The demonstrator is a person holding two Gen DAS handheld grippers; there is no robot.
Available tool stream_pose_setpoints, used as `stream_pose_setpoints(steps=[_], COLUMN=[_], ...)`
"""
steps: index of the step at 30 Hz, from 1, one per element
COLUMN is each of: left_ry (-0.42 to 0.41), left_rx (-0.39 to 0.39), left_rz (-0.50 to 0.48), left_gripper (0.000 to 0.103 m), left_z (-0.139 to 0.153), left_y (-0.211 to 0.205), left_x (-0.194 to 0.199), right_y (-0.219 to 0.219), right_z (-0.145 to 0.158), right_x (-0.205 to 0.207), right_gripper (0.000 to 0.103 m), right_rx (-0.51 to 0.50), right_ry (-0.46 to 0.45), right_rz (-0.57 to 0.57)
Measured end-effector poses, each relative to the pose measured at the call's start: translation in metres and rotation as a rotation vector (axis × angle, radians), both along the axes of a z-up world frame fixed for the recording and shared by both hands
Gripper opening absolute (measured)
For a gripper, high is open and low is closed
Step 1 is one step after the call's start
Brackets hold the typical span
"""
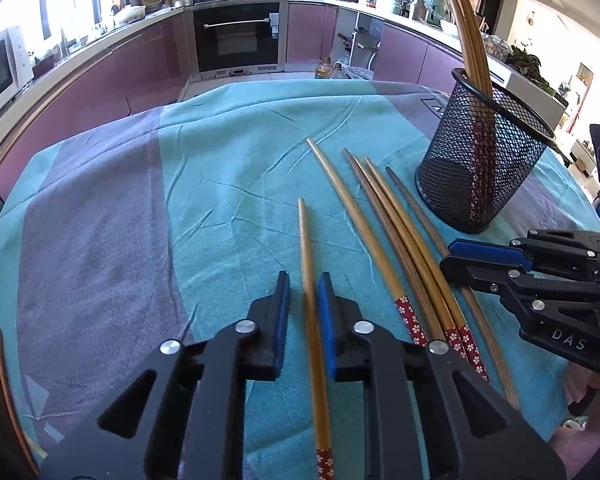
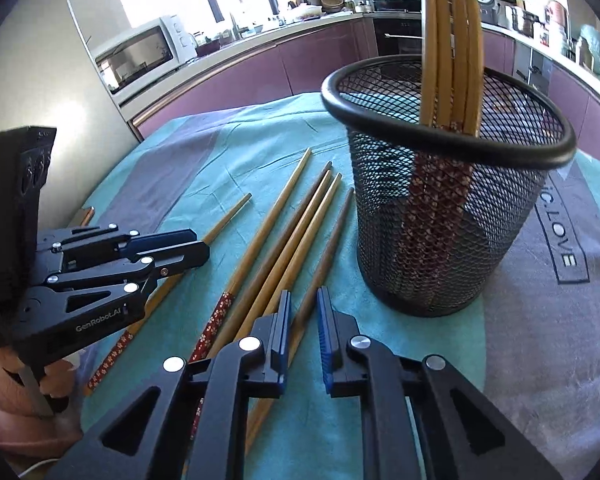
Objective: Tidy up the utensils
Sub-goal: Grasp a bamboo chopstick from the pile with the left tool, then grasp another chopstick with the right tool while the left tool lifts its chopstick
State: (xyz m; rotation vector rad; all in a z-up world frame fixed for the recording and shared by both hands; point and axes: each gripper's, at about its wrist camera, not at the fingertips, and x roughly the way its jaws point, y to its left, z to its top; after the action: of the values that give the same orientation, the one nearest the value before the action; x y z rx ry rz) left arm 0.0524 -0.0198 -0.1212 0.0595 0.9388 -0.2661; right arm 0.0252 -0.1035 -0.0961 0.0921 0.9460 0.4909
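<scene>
Several wooden chopsticks with red flowered ends lie side by side on the teal cloth. My left gripper is shut on the leftmost chopstick, which runs straight between its blue pads and rests along the cloth. In the right wrist view the left gripper sits over that same chopstick. My right gripper is shut on the darker rightmost chopstick, nearest the black mesh cup. The cup holds several upright chopsticks. Three loose chopsticks lie between the two held ones.
The mesh cup stands at the right of the table, close to the right gripper. Purple kitchen cabinets, an oven and a microwave lie beyond the table's far edge. A person's hand holds the left gripper.
</scene>
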Motion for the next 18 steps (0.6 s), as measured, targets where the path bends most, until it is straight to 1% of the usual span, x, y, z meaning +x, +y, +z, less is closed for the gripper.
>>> stream_pose_setpoints(steps=[6, 10, 13, 18], left_ry=[0.007, 0.008, 0.012, 0.011], left_rx=[-0.041, -0.051, -0.035, -0.018], left_rz=[0.032, 0.028, 0.014, -0.003], left_gripper=[0.007, 0.007, 0.008, 0.009], left_z=[-0.001, 0.000, -0.001, 0.000], left_y=[0.006, 0.007, 0.006, 0.003], left_x=[-0.002, -0.004, -0.004, -0.002], right_y=[-0.010, -0.005, -0.001, 0.005], right_z=[-0.001, 0.003, 0.003, 0.001], right_x=[-0.006, -0.010, -0.006, -0.004], right_gripper=[0.008, 0.007, 0.008, 0.009], right_rx=[0.063, 0.023, -0.026, -0.053], right_ry=[0.021, -0.001, -0.007, -0.021], right_rz=[0.009, 0.029, 0.013, 0.016])
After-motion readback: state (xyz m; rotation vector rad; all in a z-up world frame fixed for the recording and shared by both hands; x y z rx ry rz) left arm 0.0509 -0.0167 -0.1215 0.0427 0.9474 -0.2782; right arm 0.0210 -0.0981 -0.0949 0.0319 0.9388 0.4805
